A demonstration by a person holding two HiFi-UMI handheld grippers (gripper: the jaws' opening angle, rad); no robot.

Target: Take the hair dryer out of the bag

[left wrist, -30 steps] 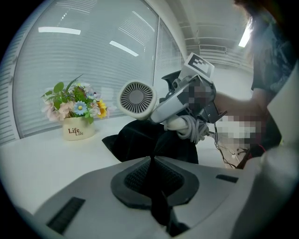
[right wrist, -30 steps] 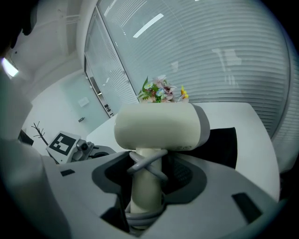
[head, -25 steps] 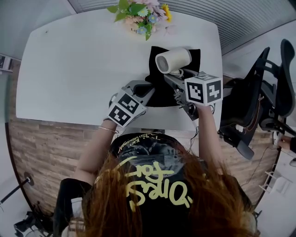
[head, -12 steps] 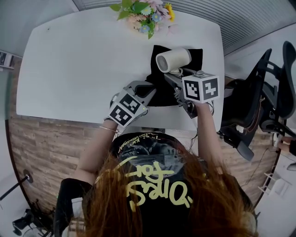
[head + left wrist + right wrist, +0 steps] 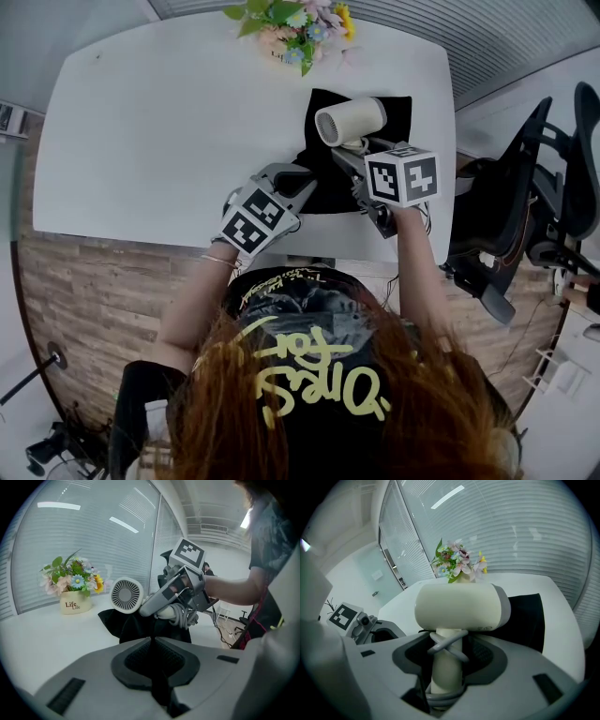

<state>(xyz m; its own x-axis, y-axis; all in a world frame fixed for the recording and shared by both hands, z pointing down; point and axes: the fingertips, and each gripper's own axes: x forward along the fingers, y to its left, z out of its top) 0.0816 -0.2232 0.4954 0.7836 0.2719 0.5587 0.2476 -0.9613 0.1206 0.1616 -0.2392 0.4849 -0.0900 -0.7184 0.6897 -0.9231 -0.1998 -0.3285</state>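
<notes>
A cream hair dryer [image 5: 349,121] is up above a black cloth bag [image 5: 326,184] that lies on the white table [image 5: 169,122]. My right gripper [image 5: 353,155] is shut on the dryer's handle [image 5: 446,660], which has its grey cord wound round it. In the right gripper view the dryer's barrel [image 5: 459,604] sits crosswise over the jaws, with the bag [image 5: 528,616] behind it. My left gripper [image 5: 298,178] is shut on the bag's near edge. In the left gripper view its jaws pinch a fold of the black cloth [image 5: 153,645], and the dryer's round grille [image 5: 126,594] faces the camera.
A pot of flowers [image 5: 293,31] stands at the table's far edge, just beyond the bag. A black office chair [image 5: 553,187] is off the table's right end. The table's near edge runs right below both grippers. Wide bare tabletop lies to the left.
The right gripper with the dryer has edged slightly up and left in the head view. The left gripper and the bag have stayed put.
</notes>
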